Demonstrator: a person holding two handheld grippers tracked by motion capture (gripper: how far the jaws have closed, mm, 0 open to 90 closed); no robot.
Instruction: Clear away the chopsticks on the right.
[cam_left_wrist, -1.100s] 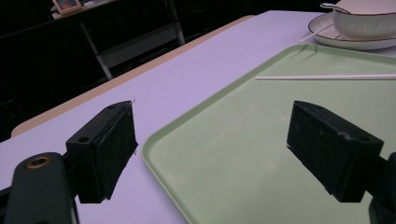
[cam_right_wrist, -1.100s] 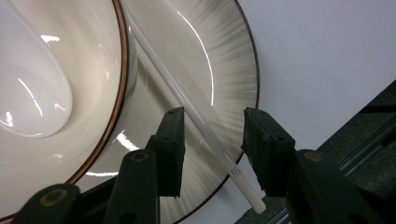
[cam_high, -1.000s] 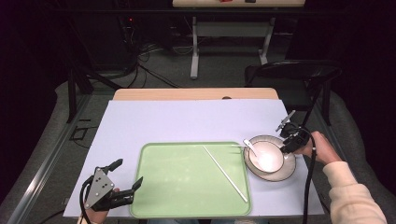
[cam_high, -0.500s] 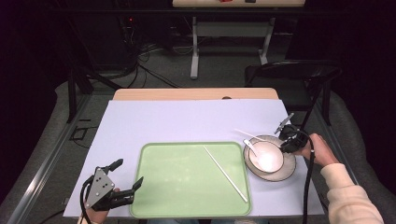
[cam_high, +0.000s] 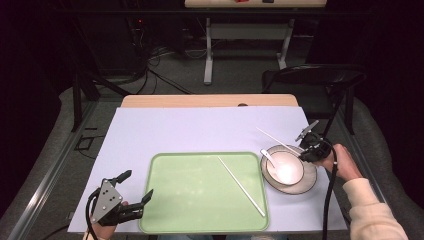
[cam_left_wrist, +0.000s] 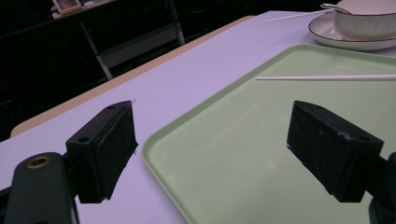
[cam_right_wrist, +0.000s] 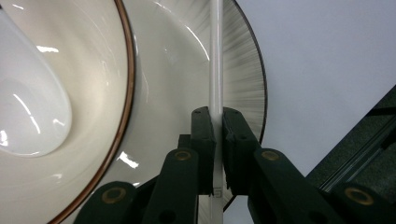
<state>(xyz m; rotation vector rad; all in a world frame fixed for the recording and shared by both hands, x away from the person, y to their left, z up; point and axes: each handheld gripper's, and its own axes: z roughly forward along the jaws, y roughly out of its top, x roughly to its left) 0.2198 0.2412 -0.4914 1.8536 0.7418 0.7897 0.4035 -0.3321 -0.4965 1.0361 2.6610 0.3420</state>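
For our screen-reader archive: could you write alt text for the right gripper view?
The right gripper has its black jaws shut on a thin white chopstick, which runs straight up over a white plate. To the left, a brown-rimmed bowl holds a white spoon.

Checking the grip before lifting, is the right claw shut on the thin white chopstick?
Shut: in the right gripper view the right claw has both pads pressed against the thin white chopstick above the plate.

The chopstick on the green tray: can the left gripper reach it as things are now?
Probably yes. The left gripper has open, empty jaws at the green tray, and nothing lies before the chopstick.
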